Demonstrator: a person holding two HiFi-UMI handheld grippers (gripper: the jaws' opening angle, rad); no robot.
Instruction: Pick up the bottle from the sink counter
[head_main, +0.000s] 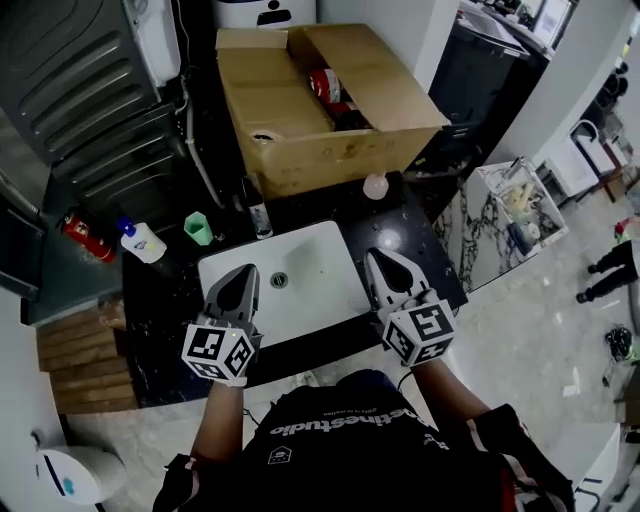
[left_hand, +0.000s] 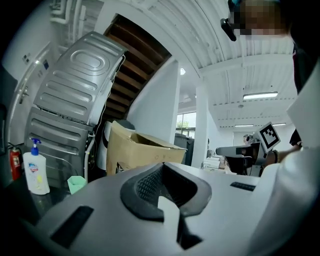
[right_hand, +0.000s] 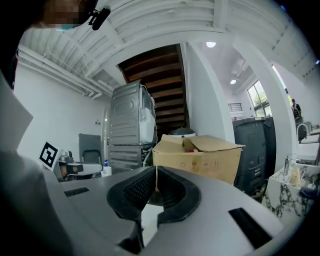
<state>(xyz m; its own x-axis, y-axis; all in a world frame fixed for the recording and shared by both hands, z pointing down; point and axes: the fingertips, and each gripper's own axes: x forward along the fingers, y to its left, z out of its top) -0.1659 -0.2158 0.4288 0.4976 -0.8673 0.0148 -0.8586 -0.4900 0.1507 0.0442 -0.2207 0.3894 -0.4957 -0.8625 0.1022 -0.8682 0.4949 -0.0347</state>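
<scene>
Far left of the sink counter (head_main: 160, 300): red can (head_main: 85, 236), then the white pump bottle (head_main: 143, 243), upright, just beside it. Green cup (head_main: 199, 228) near its right.

Left gripper (head_main: 240, 280) over the white basin (head_main: 320, 260), jaws together, nothing between. Right gripper (head_main: 385, 268) likewise closed and empty.

Risk: arriving with jaws closed would shove the bottle into the can or topple it; it looks tall and narrow-footed.

Dark upright thing (head_main: 258, 212) behind the basin: tap or bottle, cannot tell. Small pale object (head_main: 375, 186) by the cardboard box (head_main: 300, 150) is unidentifiable.
</scene>
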